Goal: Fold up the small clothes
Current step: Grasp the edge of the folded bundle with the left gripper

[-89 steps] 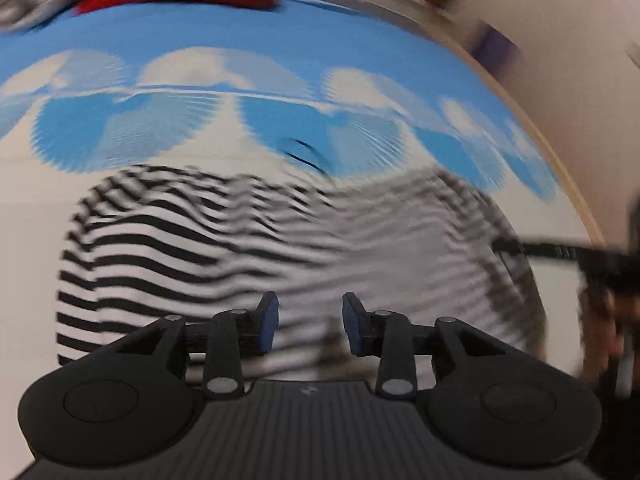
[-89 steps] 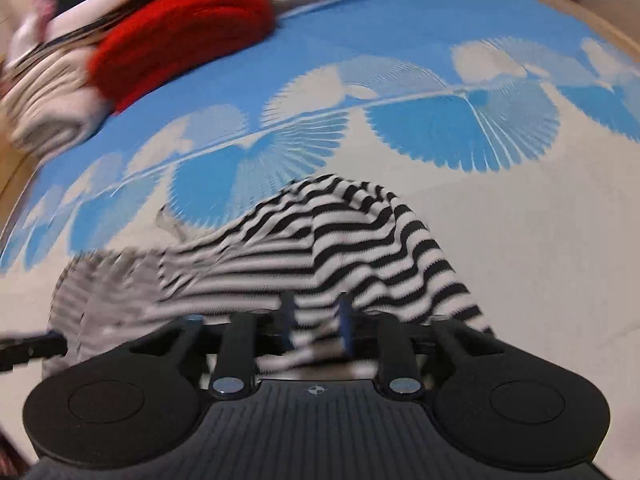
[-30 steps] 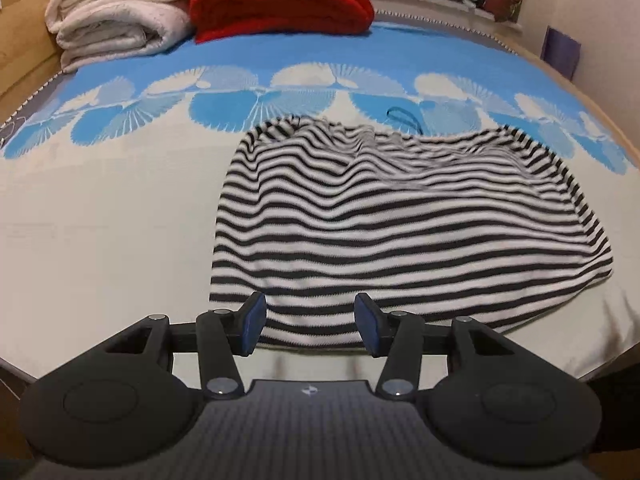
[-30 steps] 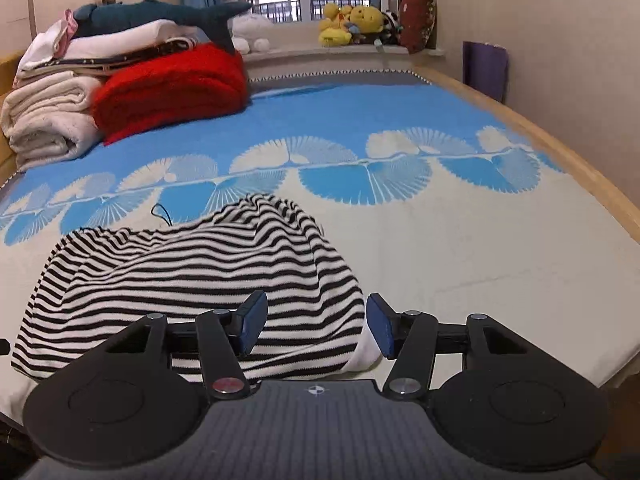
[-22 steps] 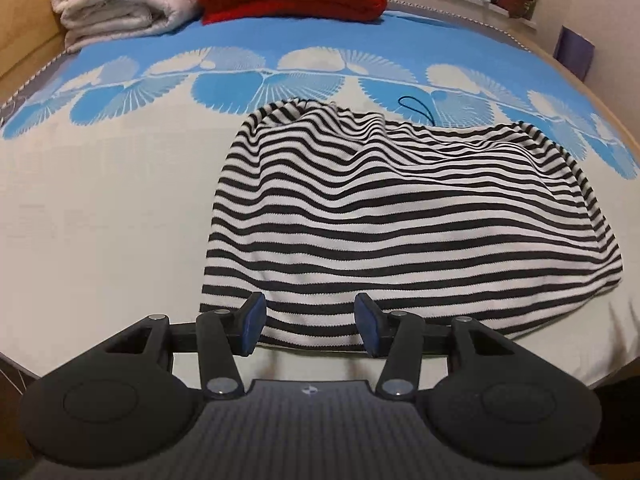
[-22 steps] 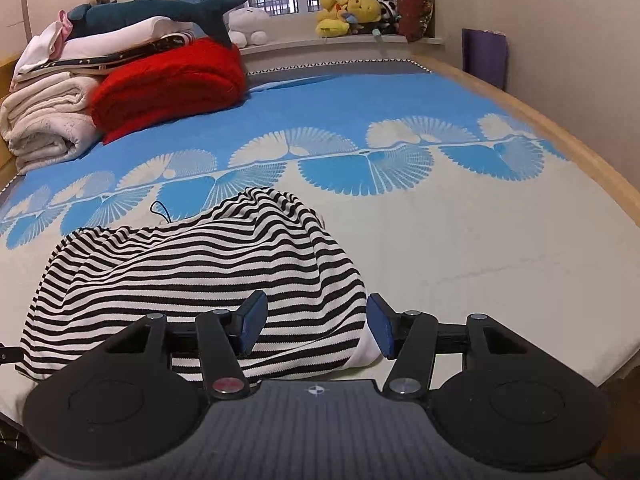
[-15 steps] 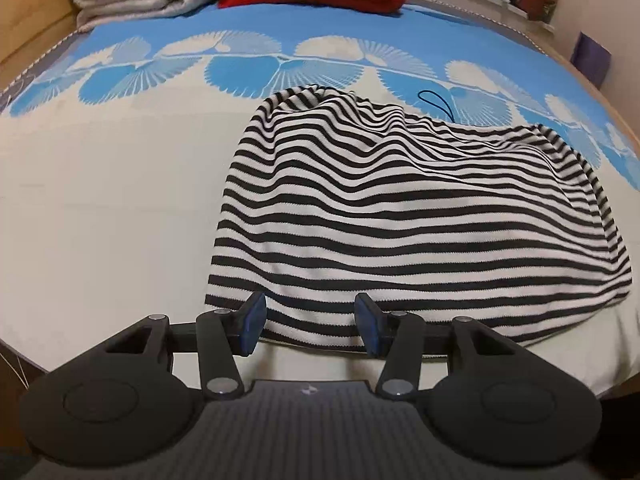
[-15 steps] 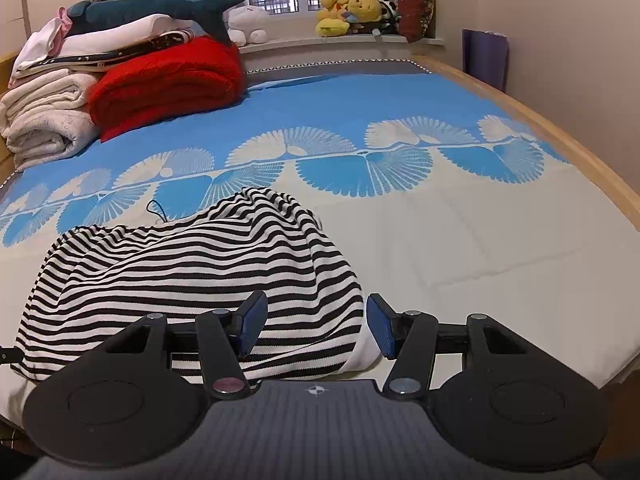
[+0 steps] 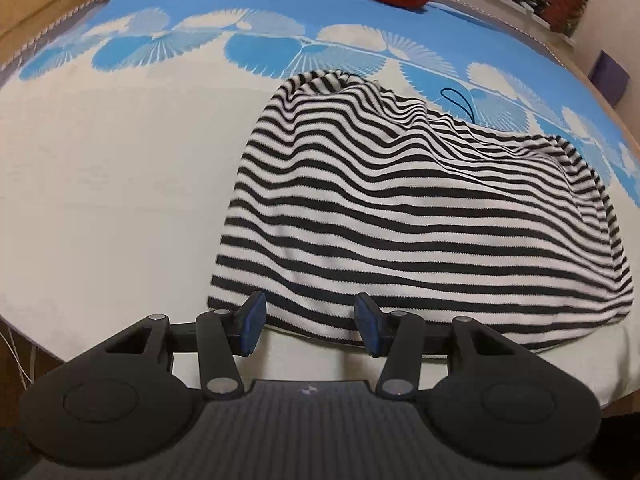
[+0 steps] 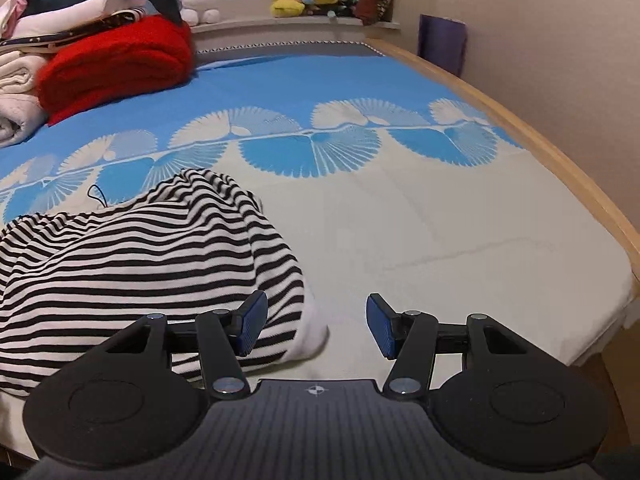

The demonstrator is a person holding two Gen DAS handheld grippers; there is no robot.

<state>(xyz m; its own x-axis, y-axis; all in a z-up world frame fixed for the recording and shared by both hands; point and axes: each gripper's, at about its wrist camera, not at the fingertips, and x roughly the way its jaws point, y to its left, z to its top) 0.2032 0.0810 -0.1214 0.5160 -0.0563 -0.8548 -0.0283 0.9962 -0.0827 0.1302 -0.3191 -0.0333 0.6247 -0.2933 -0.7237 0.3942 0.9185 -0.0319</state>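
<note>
Just beyond spread fingers (image 9: 253, 322) — striped garment (image 9: 420, 216)

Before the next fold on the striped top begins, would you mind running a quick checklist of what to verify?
1. Left gripper open and empty: ok.
2. Right gripper open and empty: ok.
3. Striped top lying flat: not ok, its far side is bunched and rumpled.
4. Near hem within reach of the left fingers: ok, it lies just ahead of them.
5. Black cord clear of the top: cannot tell, it runs behind the far edge.
6. Bare bed cover beside the top for folding: ok.
</note>
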